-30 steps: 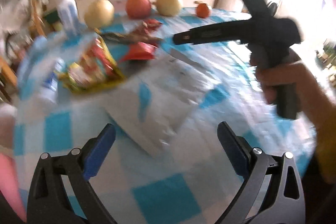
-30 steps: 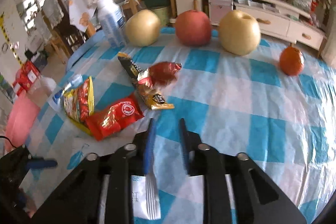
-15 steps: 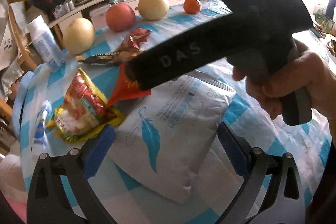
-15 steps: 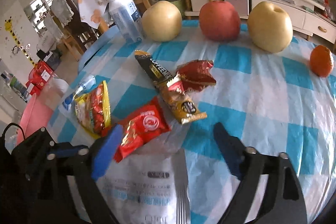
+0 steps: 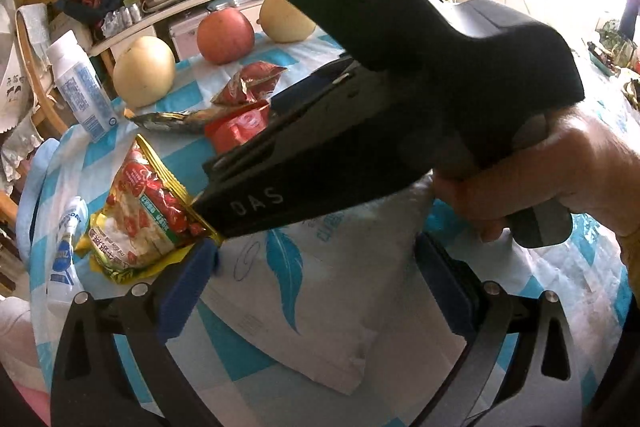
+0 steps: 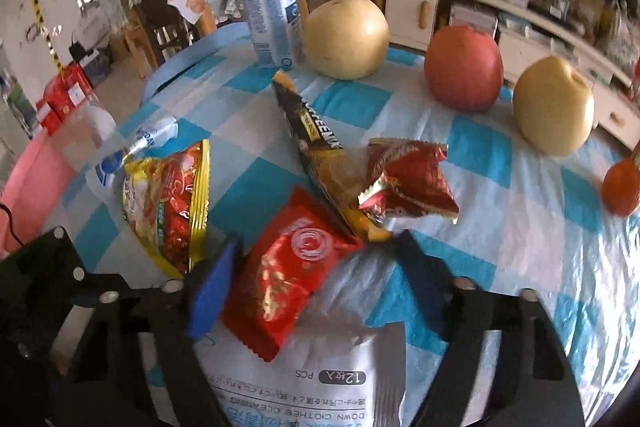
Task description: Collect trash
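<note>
Left wrist view: the left gripper [image 5: 316, 287] sits at the bottom of the frame with its two blue pads spread wide and nothing between them. Under it lies a flat white plastic bag with a blue feather printed on it [image 5: 320, 291], on the blue and white checked tablecloth [image 5: 560, 279]. The black right gripper tool crosses the middle of the frame, and the right hand [image 5: 560, 179] holds its handle at the right. Its body hides its own tips here. To the left is a yellow snack packet with red pictures [image 5: 140, 219]. A shiny red wrapper [image 5: 240, 125] peeks out in the middle.

What could go wrong: I think the two tools are very close and could bump. That could shove the white bag or the yellow packet away.

Right wrist view: the right gripper [image 6: 316, 279] is spread open at the bottom middle, and the shiny red wrapper [image 6: 288, 271] lies between its pads, not squeezed yet. The wrapper's lower end rests on the white bag [image 6: 312, 375]. Just above it, touching, is a long black and gold coffee stick packet [image 6: 320, 151], with a crumpled dark red foil wrapper [image 6: 408, 179] to the right.

What could go wrong: the wrapper is thin and slippery, so I think the pads could slide off it. They could also pinch the white bag's edge or the coffee stick packet by mistake. A round yellow pear [image 6: 344, 35], a red apple [image 6: 464, 67] and a white plastic bottle [image 6: 272, 11] stand in the upper part, well away, so they look safe.
</note>
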